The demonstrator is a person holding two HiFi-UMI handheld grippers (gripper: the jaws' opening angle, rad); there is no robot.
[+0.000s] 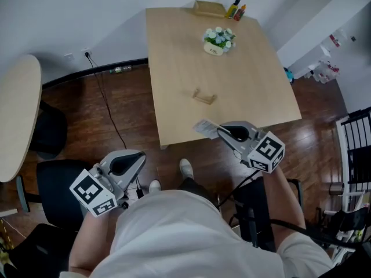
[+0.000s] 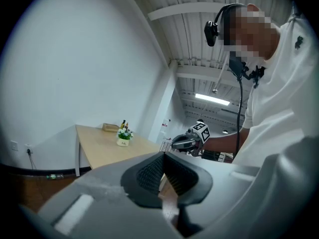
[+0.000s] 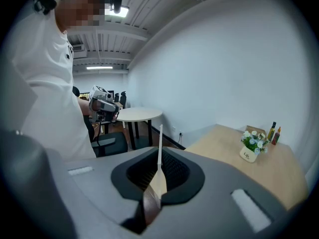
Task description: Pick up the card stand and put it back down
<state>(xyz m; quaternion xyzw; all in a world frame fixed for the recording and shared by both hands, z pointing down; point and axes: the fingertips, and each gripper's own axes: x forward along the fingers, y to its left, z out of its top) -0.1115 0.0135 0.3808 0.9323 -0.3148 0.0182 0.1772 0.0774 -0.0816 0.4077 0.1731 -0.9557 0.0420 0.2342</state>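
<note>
A small wooden card stand (image 1: 204, 97) lies on the light wood table (image 1: 255, 91), near its middle and with no card in it. My right gripper (image 1: 223, 133) hovers at the table's near edge, shut on a thin white card (image 1: 204, 127). In the right gripper view the card (image 3: 159, 148) stands edge-on between the black pads. My left gripper (image 1: 139, 155) hangs low at the left, off the table and over the floor, its jaws together with nothing in them. The left gripper view looks across at the right gripper (image 2: 187, 141).
A white pot of flowers (image 1: 218, 40) stands toward the table's far end, with a wooden box (image 1: 209, 8) and two small bottles (image 1: 236, 8) at the far edge. A round table (image 1: 17, 114) and a black chair (image 1: 49, 129) are at the left. A cable (image 1: 107, 106) crosses the floor.
</note>
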